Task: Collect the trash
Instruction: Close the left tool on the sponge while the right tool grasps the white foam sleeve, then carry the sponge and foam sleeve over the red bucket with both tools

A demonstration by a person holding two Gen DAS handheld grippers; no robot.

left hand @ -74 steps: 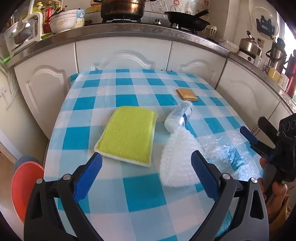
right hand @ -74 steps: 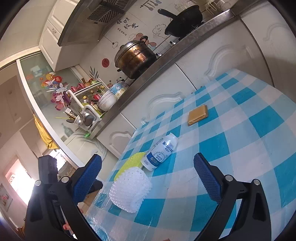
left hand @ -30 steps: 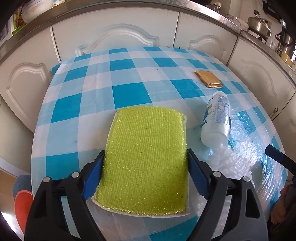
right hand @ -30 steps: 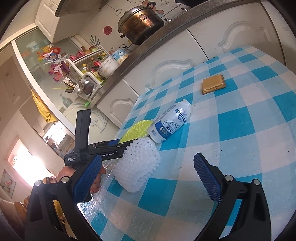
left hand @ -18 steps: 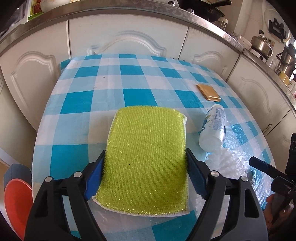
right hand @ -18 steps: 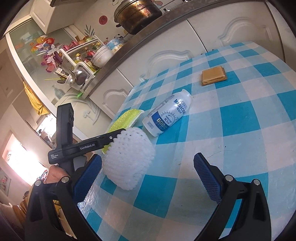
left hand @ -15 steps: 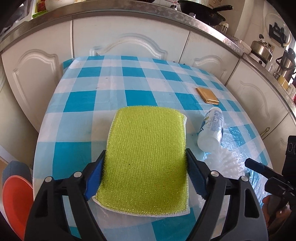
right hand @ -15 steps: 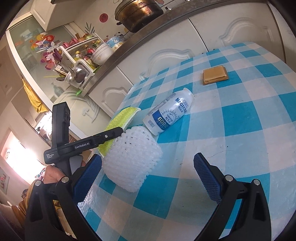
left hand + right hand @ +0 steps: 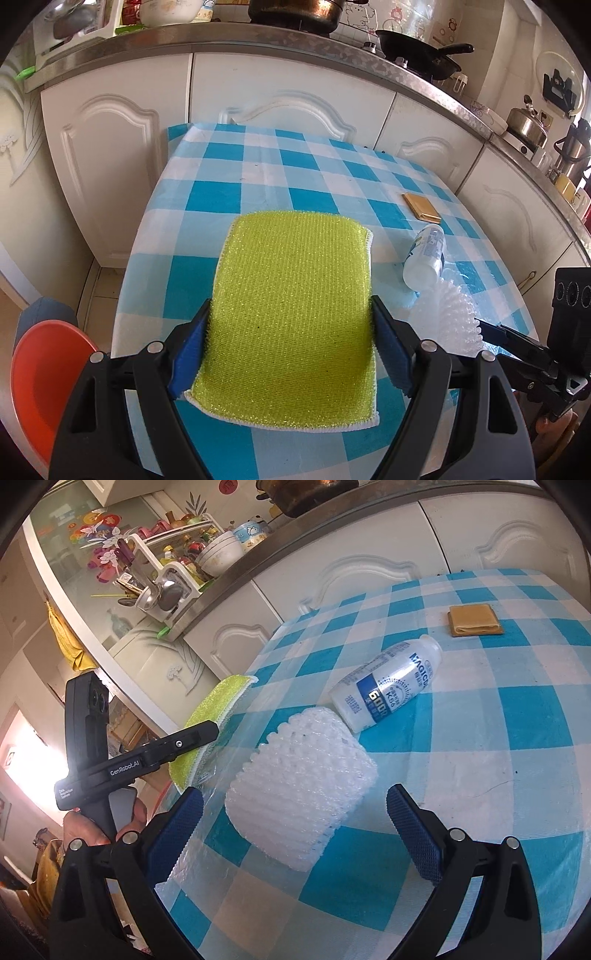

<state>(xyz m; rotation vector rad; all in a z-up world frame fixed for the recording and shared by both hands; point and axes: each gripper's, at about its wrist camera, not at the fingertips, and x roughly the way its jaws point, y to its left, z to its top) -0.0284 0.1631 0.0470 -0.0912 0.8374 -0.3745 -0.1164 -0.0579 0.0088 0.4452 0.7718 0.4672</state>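
Yellow-green sponge (image 9: pixel 295 314) clamped in left tool (image 9: pixel 290 354), right tool (image 9: pixel 295 827) agape (bottle (image 9: pixel 388 688) lettered "MAGICON", "600").

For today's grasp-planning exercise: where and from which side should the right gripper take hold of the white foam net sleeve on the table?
Grip the white foam net sleeve across its ribbed middle, coming from its near open end. It lies on its side between the open right gripper fingers, and its soft foam should compress, so a squeeze on the curved flanks probably holds best.
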